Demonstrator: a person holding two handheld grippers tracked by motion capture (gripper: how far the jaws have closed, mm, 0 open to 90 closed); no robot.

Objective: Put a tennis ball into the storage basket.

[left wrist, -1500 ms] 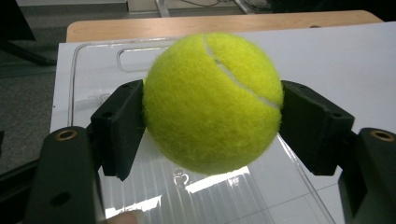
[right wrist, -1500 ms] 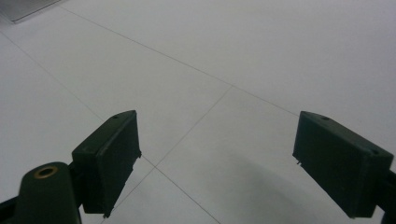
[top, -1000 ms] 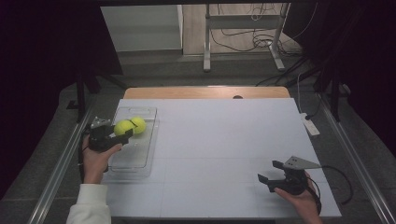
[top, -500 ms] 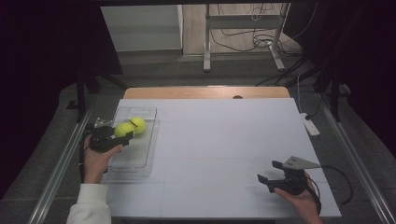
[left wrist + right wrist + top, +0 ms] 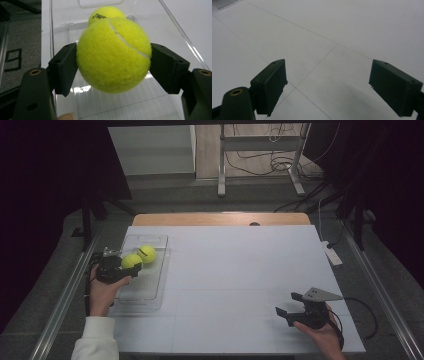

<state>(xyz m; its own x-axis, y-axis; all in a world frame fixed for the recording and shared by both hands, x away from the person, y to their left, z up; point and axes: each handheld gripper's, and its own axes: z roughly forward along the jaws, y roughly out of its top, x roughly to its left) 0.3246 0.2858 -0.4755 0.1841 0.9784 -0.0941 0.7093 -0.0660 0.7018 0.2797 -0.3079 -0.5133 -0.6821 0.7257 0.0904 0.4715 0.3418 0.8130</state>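
Left tool (image 5: 113,65): clamped on tennis ball (image 5: 113,53), nudged slightly along clear tray (image 5: 150,290), desk's left edge; second ball (image 5: 146,253) beside.
Right tool (image 5: 337,85): gaping, empty, idle.

White table (image 5: 240,270) with a wooden far edge (image 5: 220,218). Grey floor (image 5: 165,195) around. Metal stand legs (image 5: 260,157) and cables (image 5: 280,137) behind. Dark at both sides.
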